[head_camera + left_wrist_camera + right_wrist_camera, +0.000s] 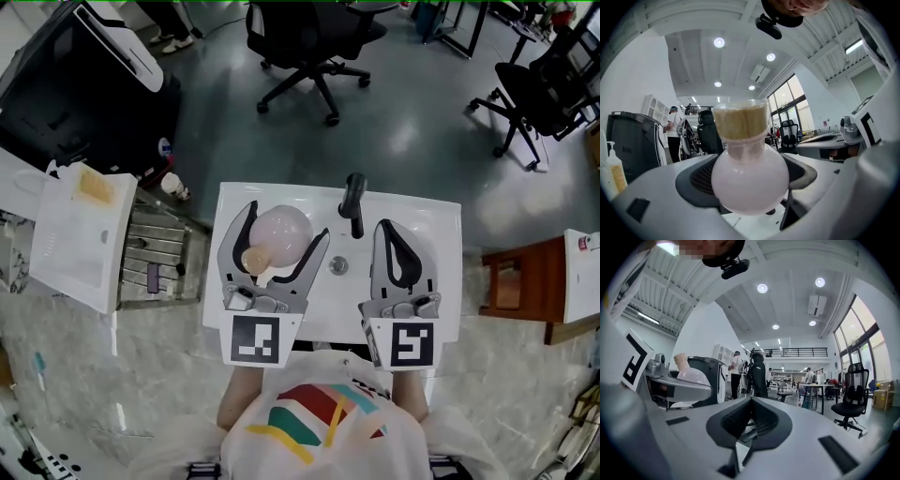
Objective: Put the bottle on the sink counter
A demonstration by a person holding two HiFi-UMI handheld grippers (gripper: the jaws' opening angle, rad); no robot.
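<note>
A round pale-pink bottle (281, 231) with a tan cork-like cap (253, 258) lies sideways in my left gripper (287, 225), which is shut on its belly above the left half of the white sink (436, 230). The cap points back toward me. In the left gripper view the bottle (750, 180) fills the gap between the jaws, cap (740, 121) on top. My right gripper (386, 228) hovers over the sink's right half, jaws pressed together with nothing in them. The right gripper view also catches the bottle (691, 373) at its left.
A black faucet (353, 202) rises at the back of the sink, with the drain (338, 265) in the basin. A metal rack (155, 258) and white board (80, 234) stand left, a wooden cabinet (520, 281) right, and office chairs (314, 42) behind.
</note>
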